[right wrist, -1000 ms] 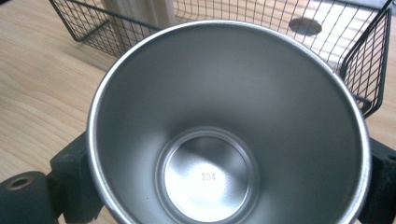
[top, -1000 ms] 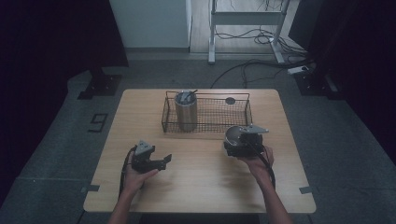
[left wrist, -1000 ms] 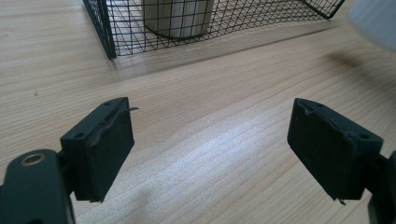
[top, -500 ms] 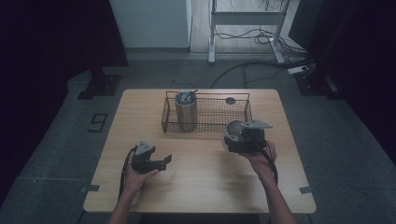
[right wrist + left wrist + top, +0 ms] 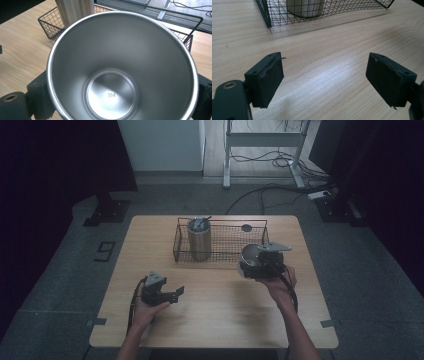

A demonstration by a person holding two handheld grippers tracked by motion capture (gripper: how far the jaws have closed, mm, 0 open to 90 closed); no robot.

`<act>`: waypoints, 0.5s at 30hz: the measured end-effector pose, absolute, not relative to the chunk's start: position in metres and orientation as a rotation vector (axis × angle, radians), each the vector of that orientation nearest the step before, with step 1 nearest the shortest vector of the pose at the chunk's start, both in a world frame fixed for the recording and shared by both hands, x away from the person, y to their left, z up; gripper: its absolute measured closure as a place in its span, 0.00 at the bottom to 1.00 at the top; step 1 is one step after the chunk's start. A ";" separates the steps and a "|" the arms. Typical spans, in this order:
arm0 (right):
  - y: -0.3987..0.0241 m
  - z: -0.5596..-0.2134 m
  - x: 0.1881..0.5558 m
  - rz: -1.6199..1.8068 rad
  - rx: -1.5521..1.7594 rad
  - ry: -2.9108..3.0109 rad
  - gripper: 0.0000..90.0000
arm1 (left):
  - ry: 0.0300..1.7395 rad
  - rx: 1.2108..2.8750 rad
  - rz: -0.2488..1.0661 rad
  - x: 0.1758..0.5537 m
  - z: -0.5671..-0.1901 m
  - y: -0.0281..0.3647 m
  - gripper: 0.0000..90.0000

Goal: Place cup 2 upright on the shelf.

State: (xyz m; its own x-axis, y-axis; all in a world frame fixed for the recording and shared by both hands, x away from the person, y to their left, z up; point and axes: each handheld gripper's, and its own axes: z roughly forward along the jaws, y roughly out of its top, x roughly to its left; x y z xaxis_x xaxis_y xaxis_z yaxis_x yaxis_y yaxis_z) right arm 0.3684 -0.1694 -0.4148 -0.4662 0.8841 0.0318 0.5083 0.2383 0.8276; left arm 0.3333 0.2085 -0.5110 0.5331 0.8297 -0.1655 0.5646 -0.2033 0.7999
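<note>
Risk first: steel cup [image 5: 122,67], clamped by its outer wall between jaws of right hand-held gripper [image 5: 261,262], could slip or clip rim of wire basket [image 5: 225,240] just beyond. Left hand-held gripper [image 5: 167,292] near-left, low over surface [image 5: 220,315], jaws spread, nothing held. Wooden canister [image 5: 199,239] stands in basket's far-left end.

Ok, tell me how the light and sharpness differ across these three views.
High view: dim, dark surroundings, small detail soft. Left gripper view: bright sheen on the table between the open left gripper jaws. Right gripper view: steel cup sharp, its 304 stamp legible, soft reflections inside; the wire basket behind looks softer.
</note>
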 end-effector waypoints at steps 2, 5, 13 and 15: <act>-0.169 -0.413 0.369 1.117 1.269 2.072 0.08 | 1.149 1.896 0.389 0.332 -0.512 0.209 0.17; -0.168 -0.410 0.370 1.117 1.273 2.071 0.08 | 1.159 1.908 0.374 0.333 -0.517 0.208 0.17; -0.169 -0.398 0.377 1.108 1.288 2.061 0.08 | 1.157 1.895 0.371 0.332 -0.515 0.211 0.17; -0.168 -0.394 0.378 1.106 1.287 2.057 0.08 | 1.155 1.889 0.371 0.332 -0.514 0.212 0.17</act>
